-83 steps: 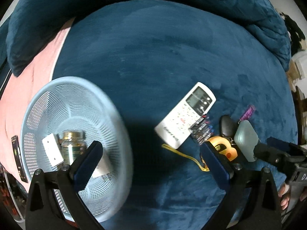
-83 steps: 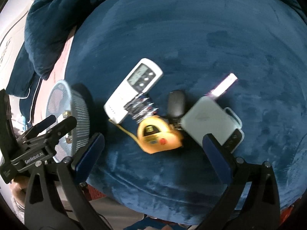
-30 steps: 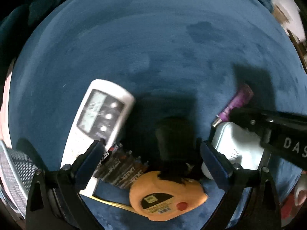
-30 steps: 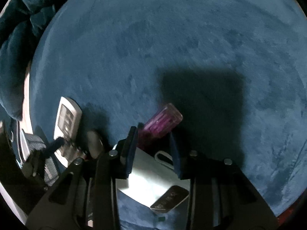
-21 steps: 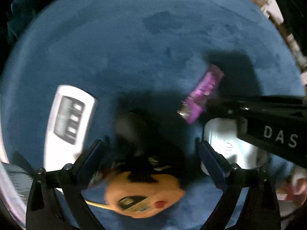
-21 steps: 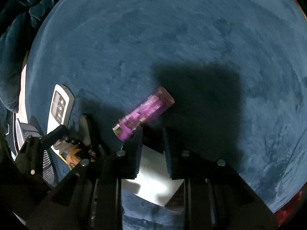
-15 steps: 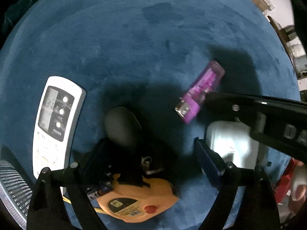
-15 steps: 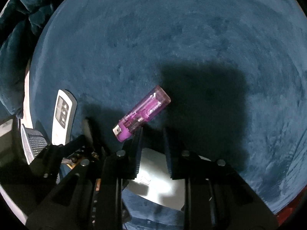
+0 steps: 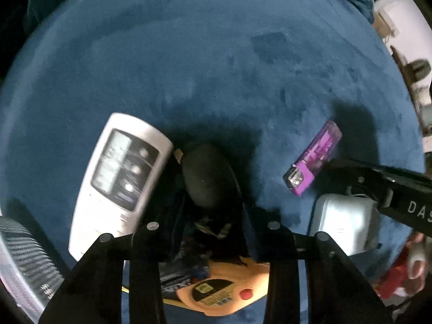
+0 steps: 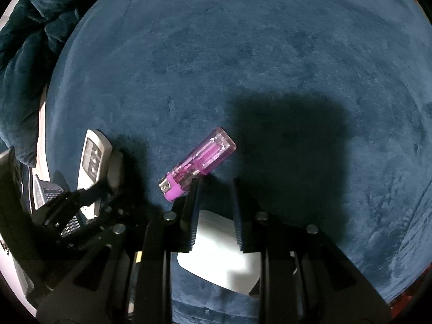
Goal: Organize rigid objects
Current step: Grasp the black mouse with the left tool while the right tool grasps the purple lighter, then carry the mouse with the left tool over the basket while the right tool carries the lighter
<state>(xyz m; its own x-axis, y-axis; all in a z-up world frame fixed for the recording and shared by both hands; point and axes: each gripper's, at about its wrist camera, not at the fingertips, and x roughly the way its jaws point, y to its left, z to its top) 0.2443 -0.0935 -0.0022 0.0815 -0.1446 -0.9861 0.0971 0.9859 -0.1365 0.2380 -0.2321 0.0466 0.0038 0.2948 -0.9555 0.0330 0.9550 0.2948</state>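
Observation:
My left gripper points straight down at the blue cushion, its jaws closing tight on a black key fob; the pads press its two sides. A white remote lies just left of it, and a yellow tape measure and a pack of batteries lie below it. My right gripper is shut to a narrow gap on the edge of a white case. A purple lighter lies loose on the cushion beside its left finger.
A pale mesh basket stands at the lower left edge of the cushion. Rumpled dark blue bedding lies at the far left. The upper half of the blue cushion is bare fabric. Room clutter shows past the right edge.
The left jaws went from wide open to closed on the key fob, after moving over it. The right gripper drew back slightly with the white case, uncovering the purple lighter.

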